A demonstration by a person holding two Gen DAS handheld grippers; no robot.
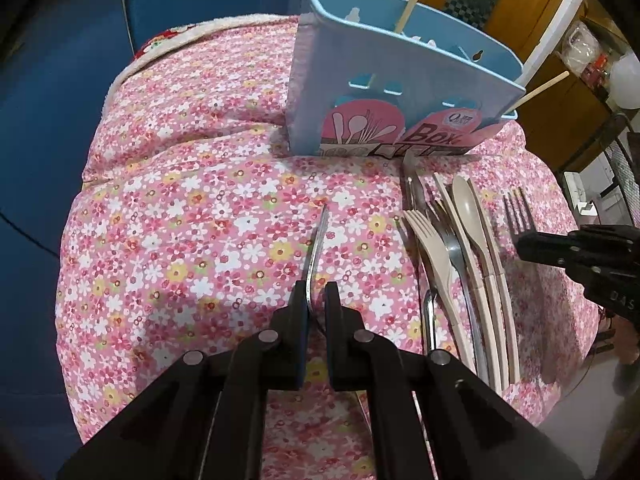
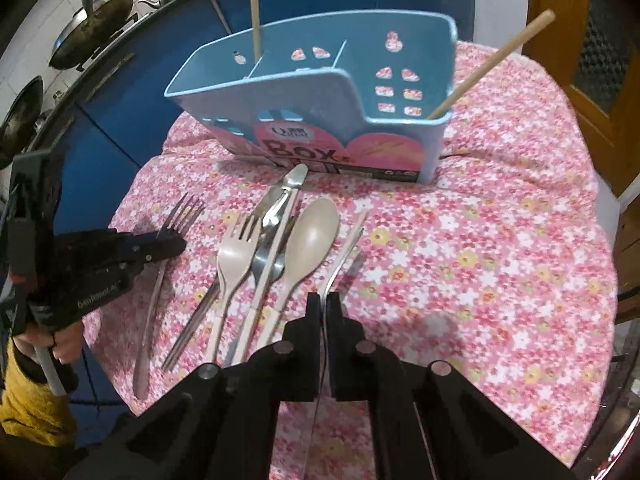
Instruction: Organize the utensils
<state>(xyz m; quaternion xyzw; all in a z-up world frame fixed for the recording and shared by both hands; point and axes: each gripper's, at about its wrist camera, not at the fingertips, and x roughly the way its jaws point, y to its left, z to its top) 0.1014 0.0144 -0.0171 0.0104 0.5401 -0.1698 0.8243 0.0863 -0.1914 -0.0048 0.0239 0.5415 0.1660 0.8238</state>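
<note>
Sorting has barely begun on the flowered cloth (image 2: pixel 500 240) that covers the table. The blue utensil box (image 2: pixel 320 120) stands upright at twelve o'clock in the right wrist view. Its divided compartments look empty apart from two sticks.

The left gripper (image 1: pixel 316 300) is closed down to a sliver on the neck of a steel fork (image 1: pixel 318 240). In the right wrist view that fork sits at nine o'clock, tines toward the box, apart from the pile. The right gripper (image 2: pixel 324 304) is likewise pinched almost fully together on a second steel fork (image 2: pixel 346 248), seen edge-on at the pile's three o'clock side. Whether either fork has left the cloth cannot be told.

Between the two grippers the pile remains unsorted. A beige fork (image 2: pixel 234 256), a beige spoon (image 2: pixel 314 232) and a pale knife (image 2: pixel 276 248) lie side by side, overlapping a steel spoon (image 2: pixel 268 264) and other steel pieces, all just in front of the box.

Only the two wooden chopsticks are stowed: an upright chopstick (image 2: pixel 255 12) in the eleven o'clock compartment and a leaning chopstick (image 2: pixel 492 64) in the two o'clock end. By that count, nearly all the work is still ahead, starting with both gripped forks.
</note>
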